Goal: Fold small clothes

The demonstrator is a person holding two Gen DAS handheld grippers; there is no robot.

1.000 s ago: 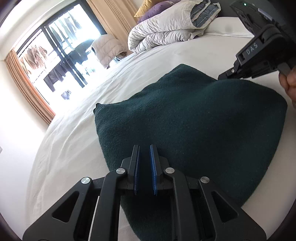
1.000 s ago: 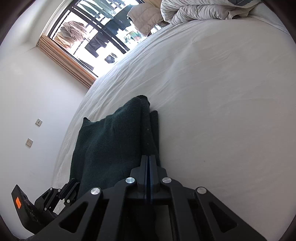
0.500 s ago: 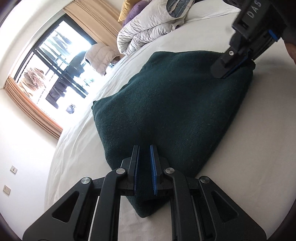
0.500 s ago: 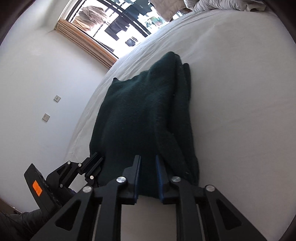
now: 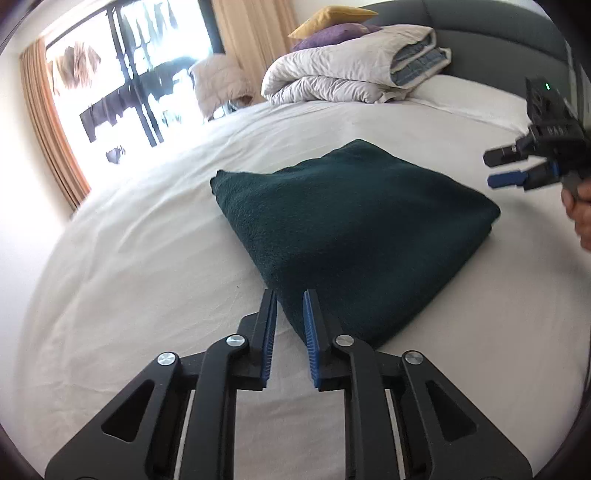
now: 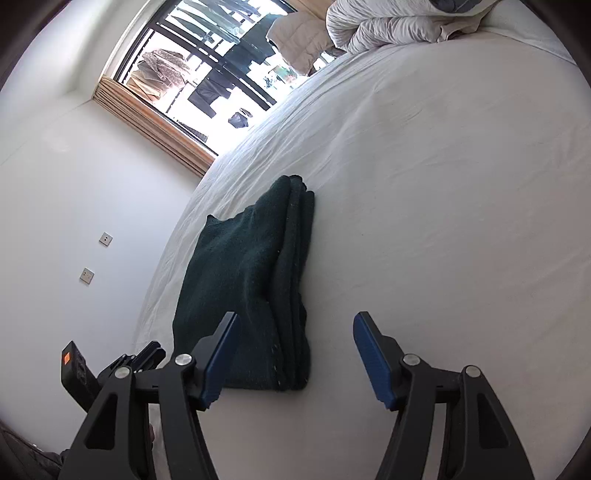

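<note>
Now one dark green folded garment (image 5: 354, 236) is being left lying on the bed sheet (image 5: 129, 277), w/ nothing gripped. Two grippers are being counted: left gripper (image 5: 290, 295) w/ jaws just parted slightly, right gripper (image 6: 293, 321) w/ jaws just spread wide, both released.

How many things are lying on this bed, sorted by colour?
Dark green: 1, the folded garment
White and grey: 1, the rolled quilt
Purple: 1, a cushion
Yellow: 1, a cushion
Total: 4

Dark green garment (image 5: 354, 229) lies folded on bed (image 5: 147, 258).
</note>
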